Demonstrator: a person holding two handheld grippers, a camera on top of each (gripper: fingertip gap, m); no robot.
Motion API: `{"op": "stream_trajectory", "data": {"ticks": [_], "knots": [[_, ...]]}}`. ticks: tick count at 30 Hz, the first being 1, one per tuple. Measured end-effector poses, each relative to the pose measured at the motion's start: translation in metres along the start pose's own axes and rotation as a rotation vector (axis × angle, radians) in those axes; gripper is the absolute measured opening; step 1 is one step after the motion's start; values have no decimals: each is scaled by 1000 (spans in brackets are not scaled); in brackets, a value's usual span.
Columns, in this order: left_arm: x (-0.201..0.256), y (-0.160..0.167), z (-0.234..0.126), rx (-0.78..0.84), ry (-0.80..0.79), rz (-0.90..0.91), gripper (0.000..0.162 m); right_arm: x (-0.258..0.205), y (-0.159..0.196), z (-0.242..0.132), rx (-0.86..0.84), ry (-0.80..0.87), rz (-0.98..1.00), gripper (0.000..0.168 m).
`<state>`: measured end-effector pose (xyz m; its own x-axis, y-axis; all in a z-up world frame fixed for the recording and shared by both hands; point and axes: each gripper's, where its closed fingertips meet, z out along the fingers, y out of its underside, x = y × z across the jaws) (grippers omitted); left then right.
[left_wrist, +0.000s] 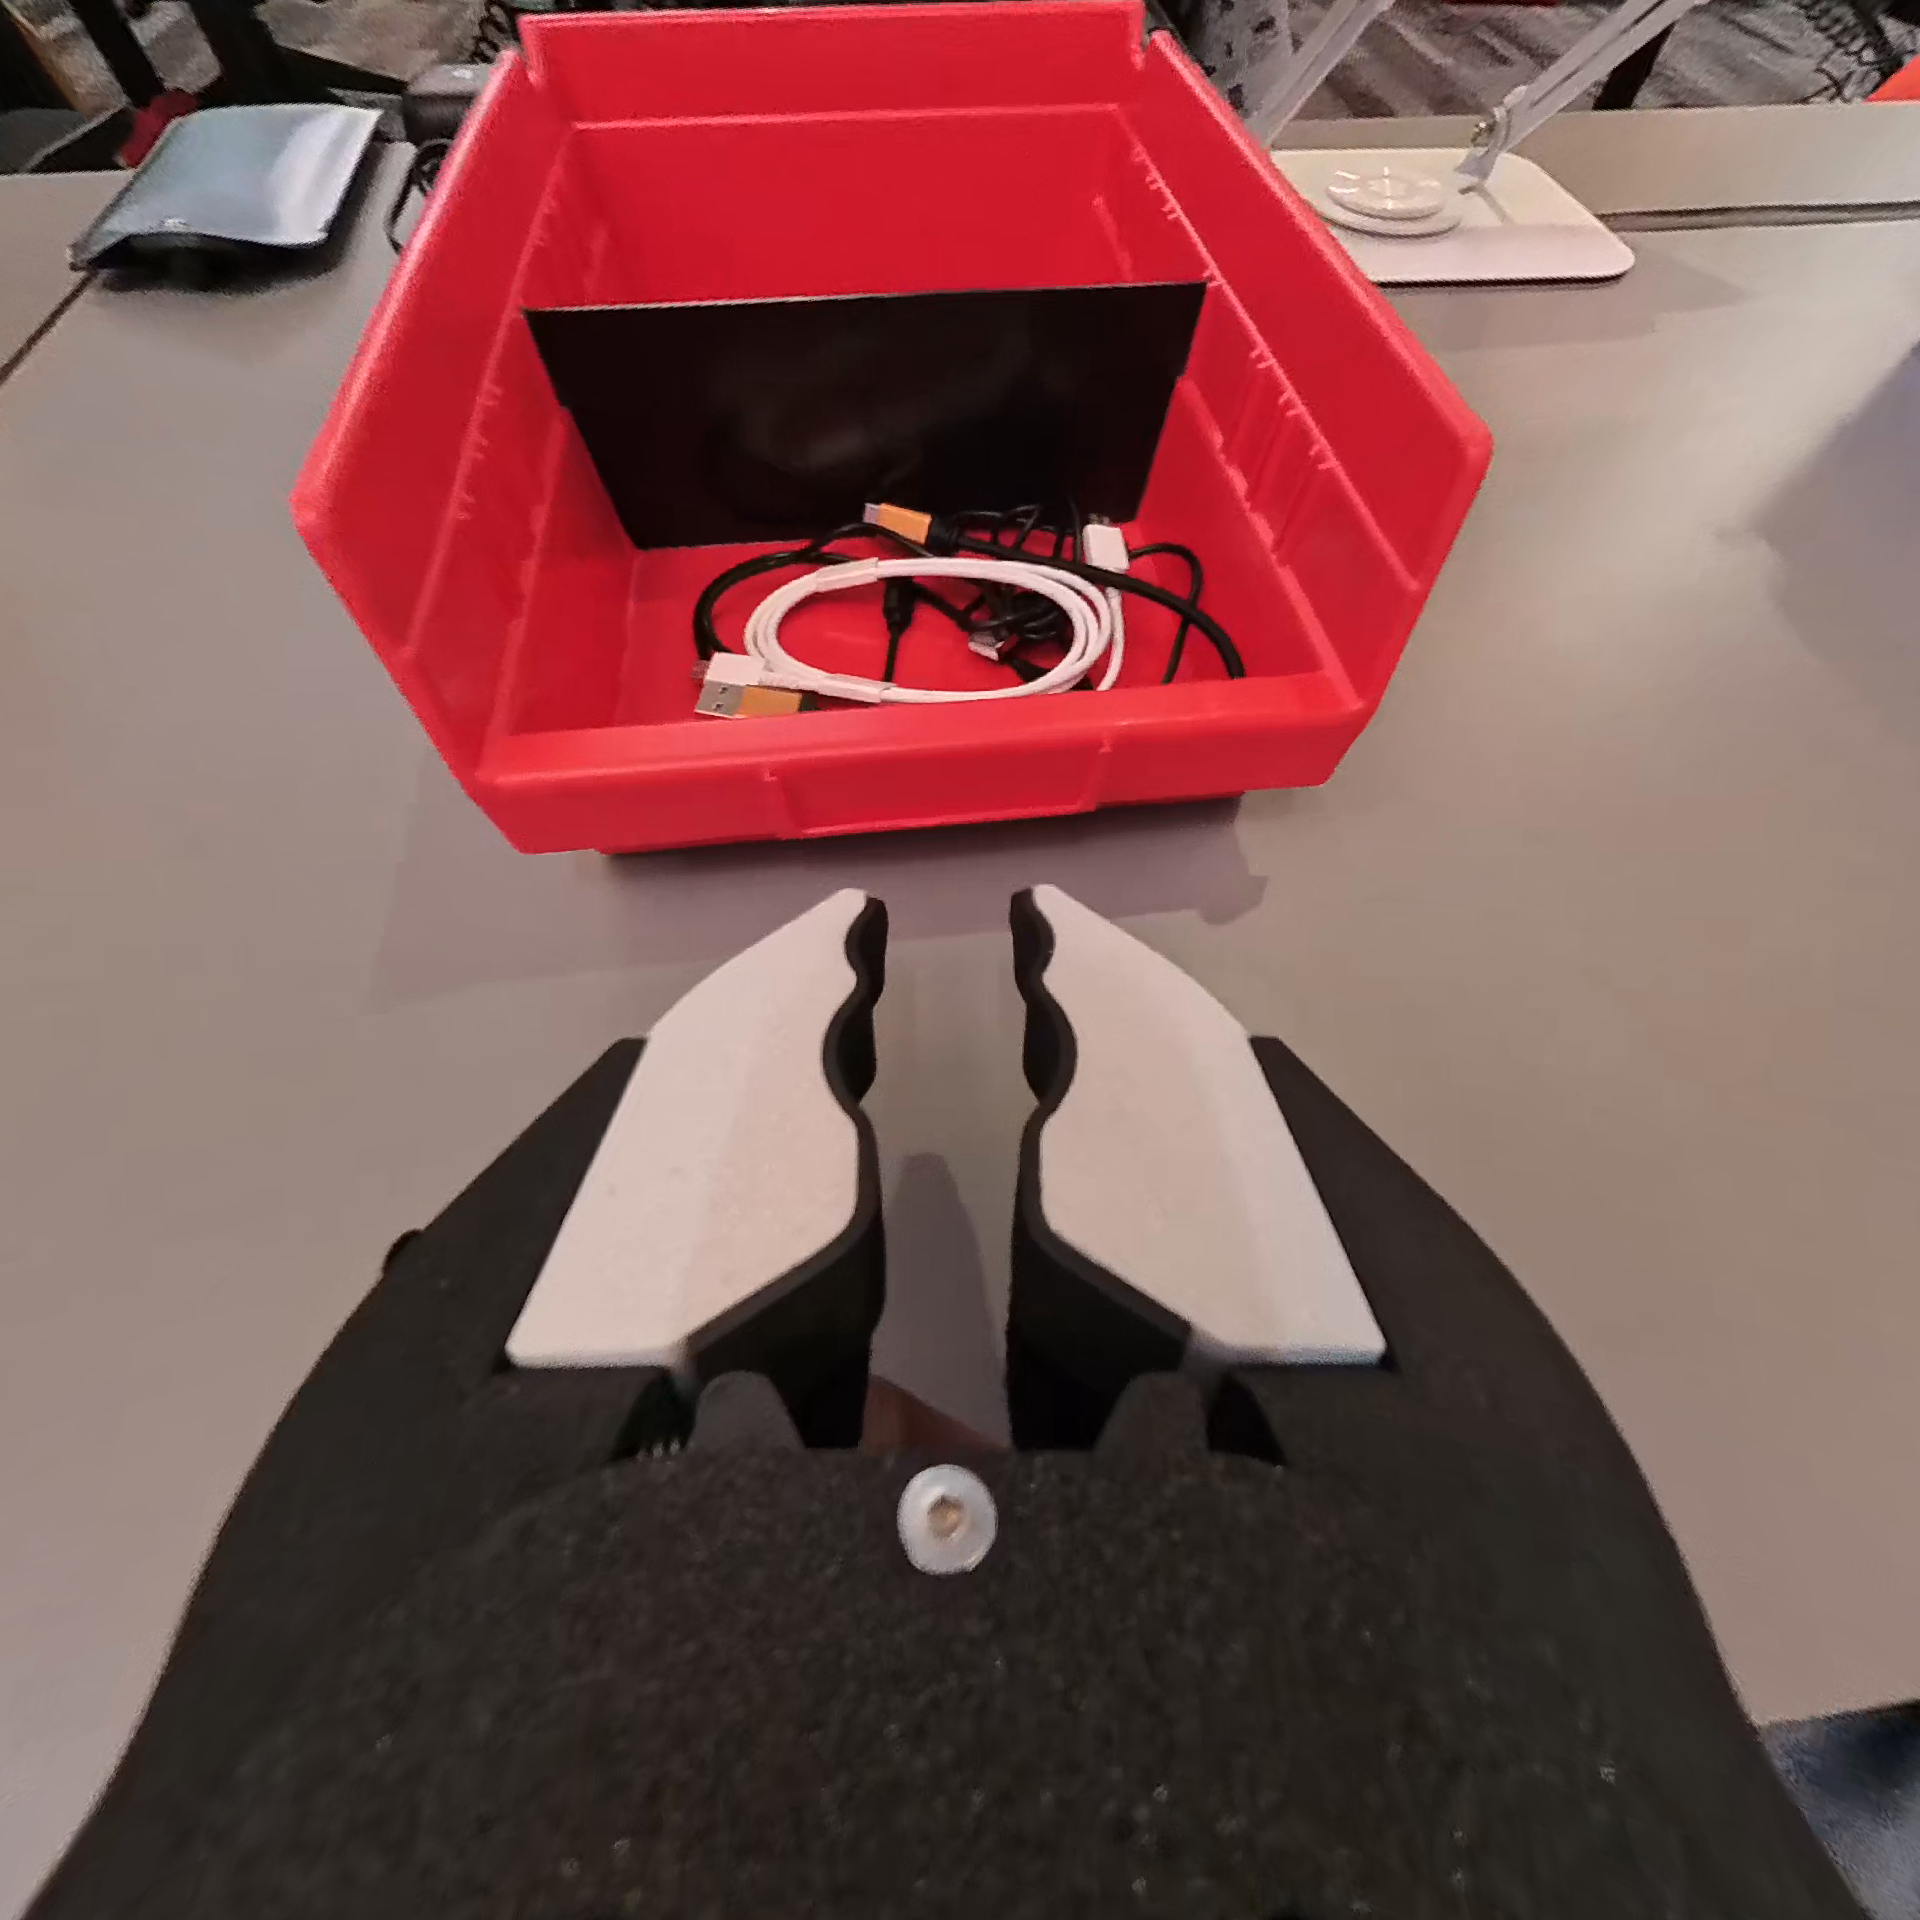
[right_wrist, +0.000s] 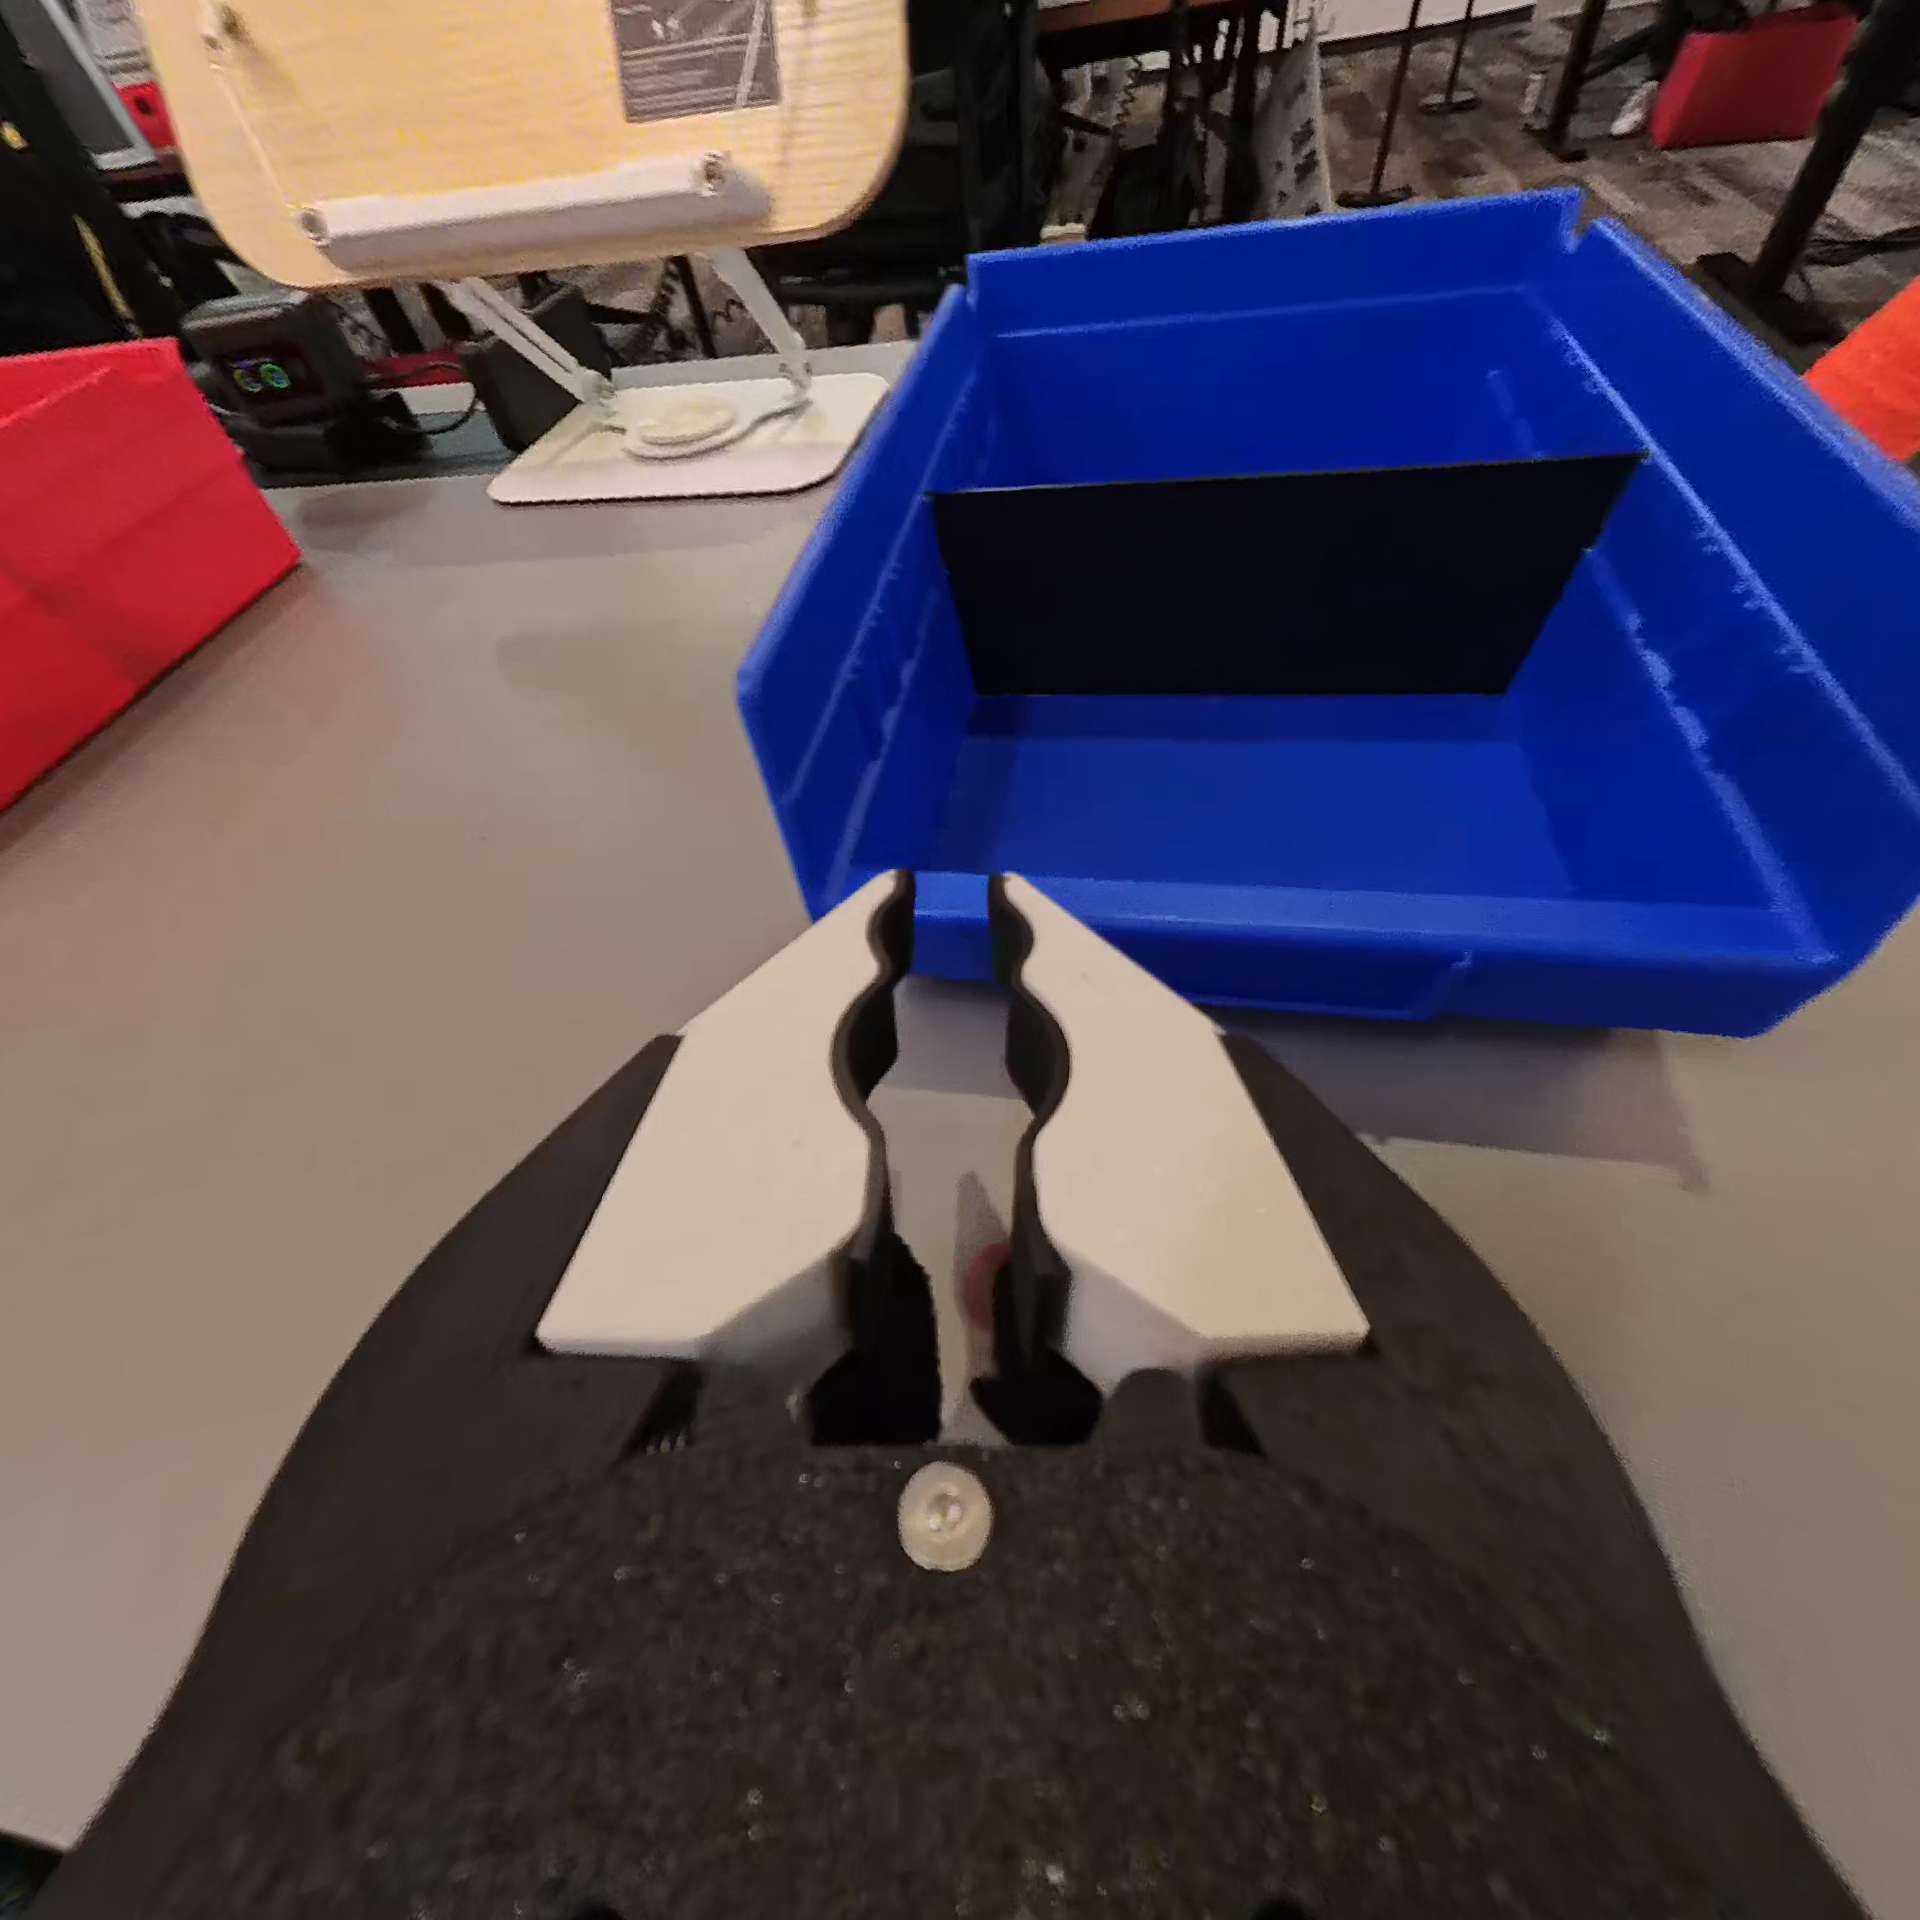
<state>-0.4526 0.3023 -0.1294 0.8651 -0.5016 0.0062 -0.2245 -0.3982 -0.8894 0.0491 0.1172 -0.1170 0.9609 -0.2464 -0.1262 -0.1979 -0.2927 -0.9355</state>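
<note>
Grey tabletop (left_wrist: 208, 727) is carrying both bins. I'm holding the left gripper (left_wrist: 948, 914) parted and empty, the cables (left_wrist: 935, 623) in the red bin (left_wrist: 644, 800) lying at 12 o'clock. I'm keeping the right gripper (right_wrist: 951, 894) slightly parted and empty at the blue bin (right_wrist: 1351, 966), whose front rim is at 1 o'clock.

Left background: dark blue pouch (left_wrist: 223, 187) flat on grey table (left_wrist: 208, 644).
Centre background: white stand base (right_wrist: 686, 436) carrying tilted wooden board (right_wrist: 520, 125).
Floor beyond: red bag (right_wrist: 1751, 88).

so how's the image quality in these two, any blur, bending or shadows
Left wrist view: sharp on the red bin and cables, far edges blurred, bin walls bowed by the wide lens. Right wrist view: softer overall, blue bin casts a soft shadow on the grey table.
</note>
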Motion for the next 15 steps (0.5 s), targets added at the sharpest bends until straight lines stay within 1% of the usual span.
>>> {"op": "stream_trajectory", "data": {"ticks": [6, 11, 13, 15], "knots": [[12, -1, 8, 13, 76, 23, 24, -33, 12, 8, -41, -96, -38, 13], [24, 1, 14, -18, 175, -41, 25, -56, 16, 16, -59, -187, -43, 20], [35, -5, 9, -36, 246, -109, 25, -68, 15, 21, -63, -244, -9, 24], [54, -17, 2, -57, 363, -134, 26, -74, 15, 26, -76, -285, 51, 30]]}}
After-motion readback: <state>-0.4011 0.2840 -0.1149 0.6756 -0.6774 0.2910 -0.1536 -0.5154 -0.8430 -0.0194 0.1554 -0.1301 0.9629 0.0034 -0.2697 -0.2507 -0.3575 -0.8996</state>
